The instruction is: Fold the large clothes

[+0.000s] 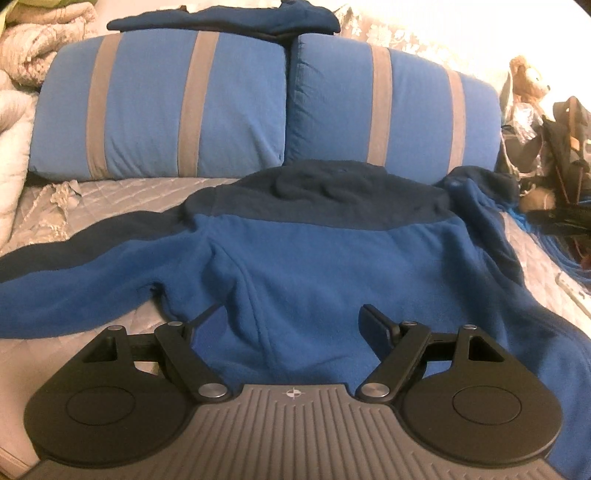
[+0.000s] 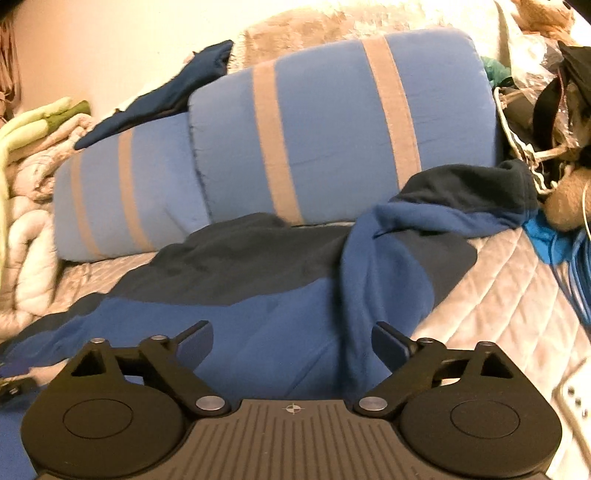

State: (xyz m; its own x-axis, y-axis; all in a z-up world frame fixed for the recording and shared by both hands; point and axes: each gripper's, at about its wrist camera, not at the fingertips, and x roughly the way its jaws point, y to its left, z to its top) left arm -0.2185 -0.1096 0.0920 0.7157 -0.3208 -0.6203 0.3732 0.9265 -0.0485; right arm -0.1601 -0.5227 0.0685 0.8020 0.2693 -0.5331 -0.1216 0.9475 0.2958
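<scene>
A large blue fleece jacket with a navy yoke and hood lies spread on the quilted bed, back up. Its left sleeve stretches out to the left. In the right wrist view the right sleeve is folded inward across the jacket, its navy cuff end bunched near the pillows. My left gripper hovers open just above the jacket's lower body. Above the jacket's lower right part, my right gripper is open too, with the folded sleeve running down between its fingers. Neither holds cloth.
Two blue pillows with grey stripes lean at the head of the bed, a navy garment on top. Crumpled bedding sits left. Bags, a plush toy and blue cords crowd the right edge.
</scene>
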